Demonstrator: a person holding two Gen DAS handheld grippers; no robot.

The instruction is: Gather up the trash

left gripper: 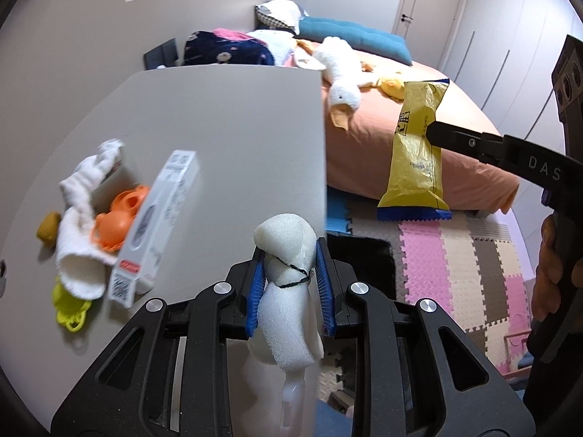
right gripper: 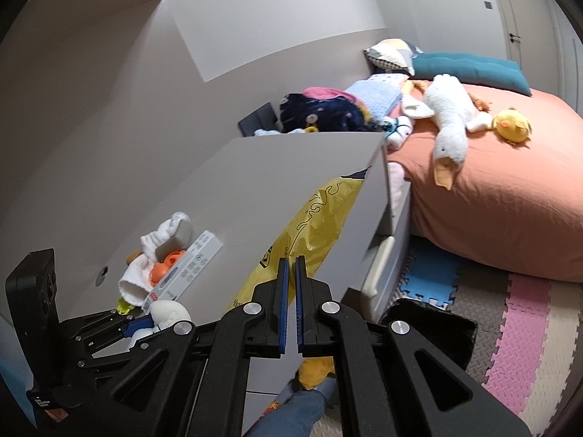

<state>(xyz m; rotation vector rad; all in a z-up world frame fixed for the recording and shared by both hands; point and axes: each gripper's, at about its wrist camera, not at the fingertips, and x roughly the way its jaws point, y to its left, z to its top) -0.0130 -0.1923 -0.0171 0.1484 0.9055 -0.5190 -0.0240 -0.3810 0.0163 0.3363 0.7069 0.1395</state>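
Note:
My left gripper (left gripper: 289, 255) is shut on a white foam wrap (left gripper: 288, 291) tied with a thin dark thread, held over the right edge of the grey dresser top (left gripper: 226, 116). My right gripper (right gripper: 291, 262) is shut on a yellow snack wrapper (right gripper: 309, 225), which hangs in the air right of the dresser, above the floor; it also shows in the left wrist view (left gripper: 415, 153). A white box (left gripper: 156, 225), white cloth (left gripper: 83, 215), orange plastic piece (left gripper: 120, 218) and yellow-green plastic piece (left gripper: 71, 309) lie on the dresser's left side.
A black bin (right gripper: 430, 324) stands on the foam-tile floor (left gripper: 437, 273) beside the dresser. A bed with orange cover (right gripper: 492, 200) carries a white goose plush (right gripper: 452, 116), a yellow chick plush (right gripper: 513, 125) and pillows. A brown lump (left gripper: 48, 235) lies at the dresser's left.

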